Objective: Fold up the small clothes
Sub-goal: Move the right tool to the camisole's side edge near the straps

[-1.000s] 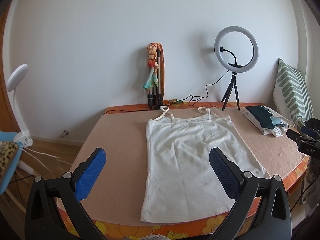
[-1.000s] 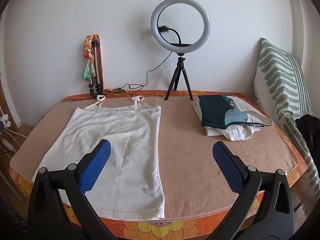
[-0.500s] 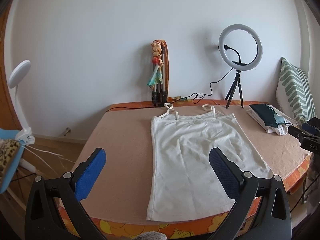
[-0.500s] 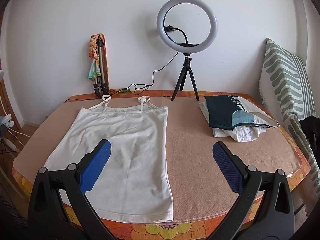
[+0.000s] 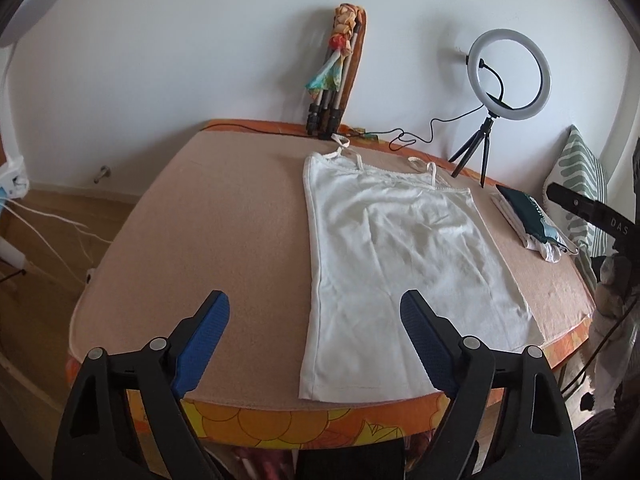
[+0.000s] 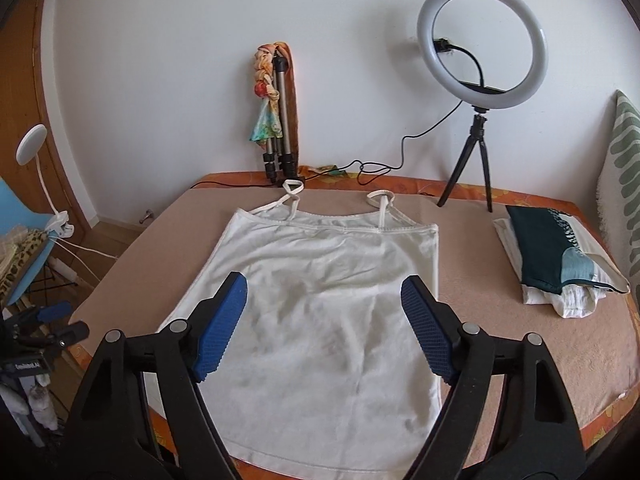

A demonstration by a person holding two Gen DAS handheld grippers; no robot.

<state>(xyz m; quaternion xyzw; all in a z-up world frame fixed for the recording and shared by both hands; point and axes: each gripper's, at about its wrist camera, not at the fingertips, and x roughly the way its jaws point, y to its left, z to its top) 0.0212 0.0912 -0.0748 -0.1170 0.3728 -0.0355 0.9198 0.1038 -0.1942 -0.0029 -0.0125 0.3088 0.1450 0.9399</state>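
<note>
A: Where is the garment?

B: A white top (image 6: 320,300) lies flat on the tan mat (image 5: 208,240), straps toward the wall, hem at the near edge. The two straps (image 6: 294,196) are looped just past the neckline. The fabric shows light creases but no fold.

A: State of the left gripper?

B: The left gripper (image 5: 314,316) hangs above the near edge of the mat, angled down. Its jaws are closing but stand wide apart. The blue pads (image 5: 206,336) press on nothing. In the left wrist view, one pad is over bare mat and the other is over the lower part of the top, so the top's left side seam falls in the gap.

A: And the right gripper?

B: The right gripper (image 6: 322,302) is above the middle of the top, also angled down. Its jaws are closing as well, with a wide gap between them. Its fingers (image 6: 426,332) are not pressing the cloth; whether they touch it cannot be told from this angle.

A: What else is on the mat?

B: A folded stack (image 6: 560,256) sits near the right edge, well apart from the top: a dark green piece over white ones. A ring light (image 6: 482,40) on a small tripod stands at the far edge, its cable running left along the wall. A folded tripod (image 6: 280,120) with a coloured scarf tied to it leans against the wall, just behind the straps.

A: Beyond the mat?

B: A striped cushion (image 5: 580,184) is at the right. A white clip lamp (image 6: 34,152) is at the left.
</note>
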